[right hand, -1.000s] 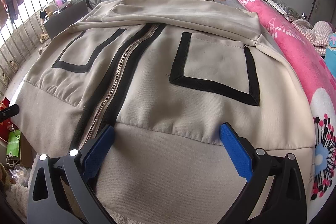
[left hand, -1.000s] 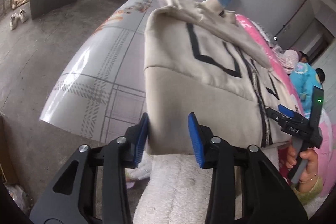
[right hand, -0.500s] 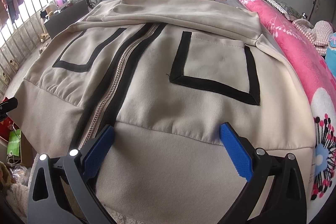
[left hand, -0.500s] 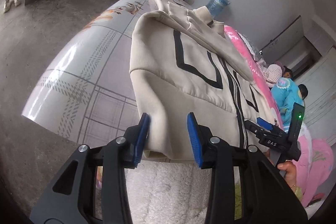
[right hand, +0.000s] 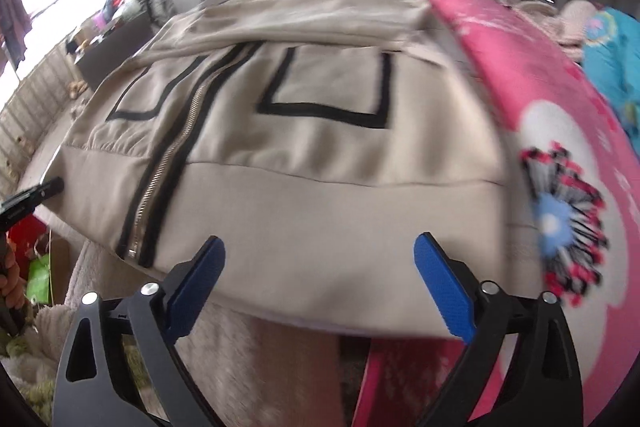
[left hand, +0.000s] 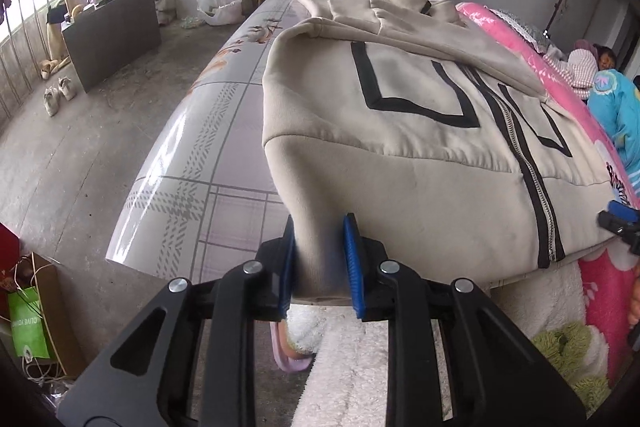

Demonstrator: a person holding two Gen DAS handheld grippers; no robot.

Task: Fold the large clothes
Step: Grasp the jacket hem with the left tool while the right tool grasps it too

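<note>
A beige zip jacket with black square outlines lies front up on the bed, sleeves folded across its chest. My left gripper is shut on the jacket's near left hem corner, the cloth pinched between the blue pads. In the right wrist view the jacket fills the middle. My right gripper is wide open just short of the hem's near edge, right of the zip, holding nothing.
A pink flowered blanket lies along the jacket's right side. The glossy checked bed cover is bare on the left, with the concrete floor beyond. A white fluffy blanket hangs below the hem. A person in blue lies at far right.
My left gripper has closed on the hem corner and swung to face along the bed. My right gripper has pulled back from the hem and shifted, its view now blurred.
</note>
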